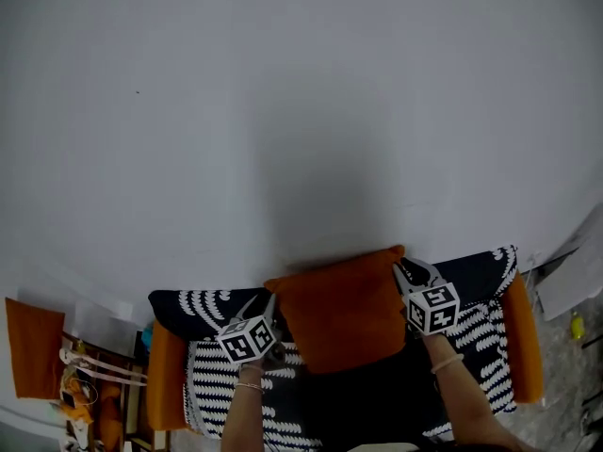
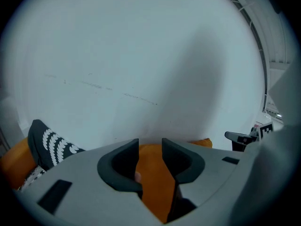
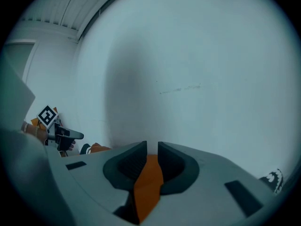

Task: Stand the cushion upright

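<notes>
Now I hold the cushion point(image 1: 344, 311) from both sides: left gripper point(image 1: 270, 320) clamped on its left edge, right gripper point(image 1: 407, 281) on its right. It hangs over the patterned seat point(image 1: 480, 332).

The cushion point(image 1: 344, 314) is plain orange, soft and roughly square. It sits tilted over the middle of the black-and-white patterned seat point(image 1: 480, 337), top edge towards the white wall. Its side edges are pinched by the left gripper point(image 1: 271, 332) and the right gripper point(image 1: 407, 279).
</notes>
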### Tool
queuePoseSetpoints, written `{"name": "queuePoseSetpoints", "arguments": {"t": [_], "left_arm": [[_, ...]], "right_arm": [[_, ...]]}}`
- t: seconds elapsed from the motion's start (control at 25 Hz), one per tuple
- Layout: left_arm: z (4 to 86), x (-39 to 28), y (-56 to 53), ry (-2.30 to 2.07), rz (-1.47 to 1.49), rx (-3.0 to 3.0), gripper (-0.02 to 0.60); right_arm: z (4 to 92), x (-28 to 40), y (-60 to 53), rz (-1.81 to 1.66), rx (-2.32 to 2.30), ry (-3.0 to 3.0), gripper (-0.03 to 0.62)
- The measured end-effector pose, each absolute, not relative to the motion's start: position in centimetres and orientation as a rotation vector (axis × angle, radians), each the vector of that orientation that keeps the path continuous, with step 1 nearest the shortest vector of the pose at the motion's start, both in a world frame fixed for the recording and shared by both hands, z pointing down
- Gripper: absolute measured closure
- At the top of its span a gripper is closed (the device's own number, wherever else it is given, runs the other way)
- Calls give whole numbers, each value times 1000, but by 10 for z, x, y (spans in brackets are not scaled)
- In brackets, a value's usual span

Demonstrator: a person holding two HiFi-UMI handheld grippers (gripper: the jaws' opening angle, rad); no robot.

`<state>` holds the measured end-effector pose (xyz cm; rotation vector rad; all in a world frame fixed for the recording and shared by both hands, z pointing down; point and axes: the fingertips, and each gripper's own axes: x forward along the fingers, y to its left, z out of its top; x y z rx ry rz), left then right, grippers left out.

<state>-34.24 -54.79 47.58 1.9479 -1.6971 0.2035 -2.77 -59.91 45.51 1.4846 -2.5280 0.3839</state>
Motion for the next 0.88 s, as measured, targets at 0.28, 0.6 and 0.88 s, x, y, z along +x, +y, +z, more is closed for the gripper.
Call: {"name": "queuePoseSetpoints", "arguments": {"t": [0.28,0.6,0.88], "left_arm": [[452,-326,-513,-1717,212,2011,435],[428,-302,-470,-1718,221,2071,469],[414,-280,-432,-1694,235,2117,474]], "right_arm": [[442,-34,-560,359,1459,-2564,541],[421,-36,-515,308,1419,-2600,554],[409,-27,-477,280,1425,-2614,574]]}}
